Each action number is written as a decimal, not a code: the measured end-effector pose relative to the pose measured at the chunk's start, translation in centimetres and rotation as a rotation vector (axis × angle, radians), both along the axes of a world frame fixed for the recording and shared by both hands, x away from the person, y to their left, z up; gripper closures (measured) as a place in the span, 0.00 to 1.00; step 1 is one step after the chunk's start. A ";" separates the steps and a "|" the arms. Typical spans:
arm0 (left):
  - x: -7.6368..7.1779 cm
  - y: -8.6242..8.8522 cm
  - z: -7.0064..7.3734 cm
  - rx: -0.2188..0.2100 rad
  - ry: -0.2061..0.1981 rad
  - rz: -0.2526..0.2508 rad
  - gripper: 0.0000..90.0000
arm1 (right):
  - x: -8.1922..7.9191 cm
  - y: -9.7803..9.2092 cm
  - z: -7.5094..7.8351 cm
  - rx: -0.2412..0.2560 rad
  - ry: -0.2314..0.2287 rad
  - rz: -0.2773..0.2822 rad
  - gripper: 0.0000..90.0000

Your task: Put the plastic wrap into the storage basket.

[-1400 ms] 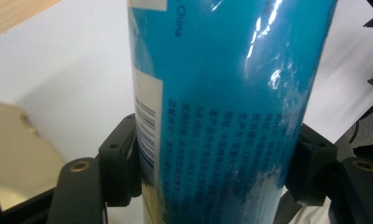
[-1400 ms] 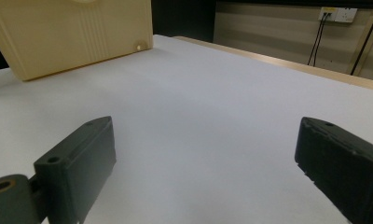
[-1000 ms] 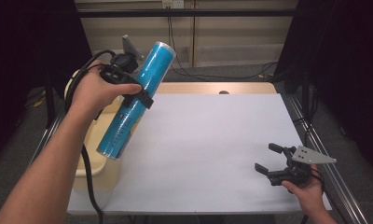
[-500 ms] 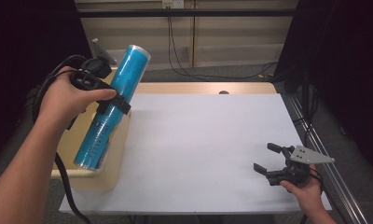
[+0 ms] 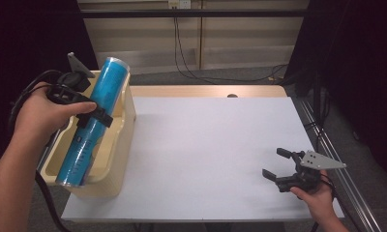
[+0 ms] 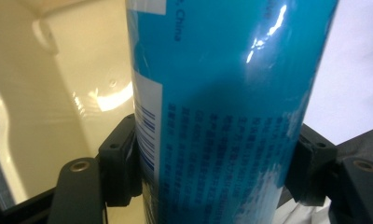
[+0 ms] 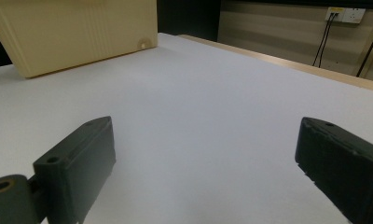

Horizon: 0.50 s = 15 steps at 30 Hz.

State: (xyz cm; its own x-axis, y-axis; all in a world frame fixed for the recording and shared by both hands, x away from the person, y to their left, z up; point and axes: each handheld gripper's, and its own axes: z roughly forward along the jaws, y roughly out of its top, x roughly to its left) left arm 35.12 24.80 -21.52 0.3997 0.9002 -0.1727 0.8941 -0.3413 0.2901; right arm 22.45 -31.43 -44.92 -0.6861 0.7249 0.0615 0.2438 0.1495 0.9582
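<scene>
One blue can [image 5: 91,125] is clamped mid-body in the left gripper [image 5: 92,115], tilted, low end inside the cream bin [image 5: 120,145] at table's left. Right gripper [image 5: 278,166] rests wide open, empty, well apart.

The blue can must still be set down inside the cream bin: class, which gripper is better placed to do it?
Left. The left gripper already clamps the blue can over the cream bin. The right gripper sits open near the table's far corner.
</scene>
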 end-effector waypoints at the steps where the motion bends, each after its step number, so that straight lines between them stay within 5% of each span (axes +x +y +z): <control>1: 0.0 0.3 -0.2 0.000 0.002 0.011 0.35 | 0.0 0.0 0.0 0.000 0.000 0.000 0.05; 15: 1.2 2.5 -2.8 0.028 0.057 0.109 0.35 | 0.1 0.2 0.0 0.001 0.000 0.002 0.05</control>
